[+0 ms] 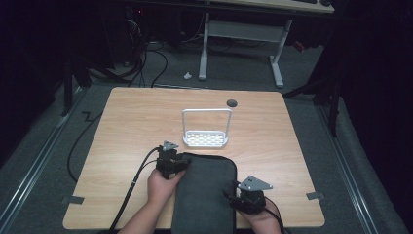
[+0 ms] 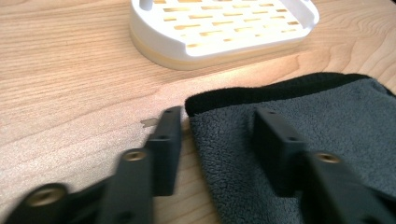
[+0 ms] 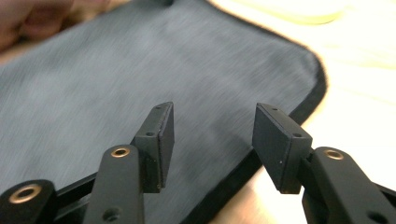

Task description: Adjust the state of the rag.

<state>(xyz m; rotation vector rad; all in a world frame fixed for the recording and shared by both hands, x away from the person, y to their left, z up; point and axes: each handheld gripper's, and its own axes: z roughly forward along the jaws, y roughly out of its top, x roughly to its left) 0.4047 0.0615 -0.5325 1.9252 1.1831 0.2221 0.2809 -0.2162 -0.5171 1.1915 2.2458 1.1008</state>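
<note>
At the left of the high view, a black cable (image 1: 136,180) trails off the near edge of the wooden counter (image 1: 122,131) and runs up to the left hand-held gripper (image 1: 181,160), which the person's left hand (image 1: 163,185) holds low at the upper left corner of a dark grey cloth (image 1: 207,195). In the left gripper view its jaws stand apart, one over bare wood at lower left of the frame and the other over the fleecy fabric at lower right, so the bound black hem of the corner lies between them; this looks like a line-up for pinching that corner, though whether the tips touch the cloth I cannot tell. The cloth itself lies flat in the lower middle of the high view, running from just below the rack down to the near edge of the counter, seemingly spread out so that its corners are easy to reach. Above it, in the centre of the frame, stands a white slotted rack (image 1: 205,138) with a tall wire handle, just beyond the cloth's far edge and apart from it. Farther up and right is a small dark round hole (image 1: 232,103) in the counter. At lower right, the right hand-held gripper (image 1: 233,196) sits at the cloth's right edge; in the right gripper view its jaws are also spread, straddling the black hem, with nothing held between them.
</note>
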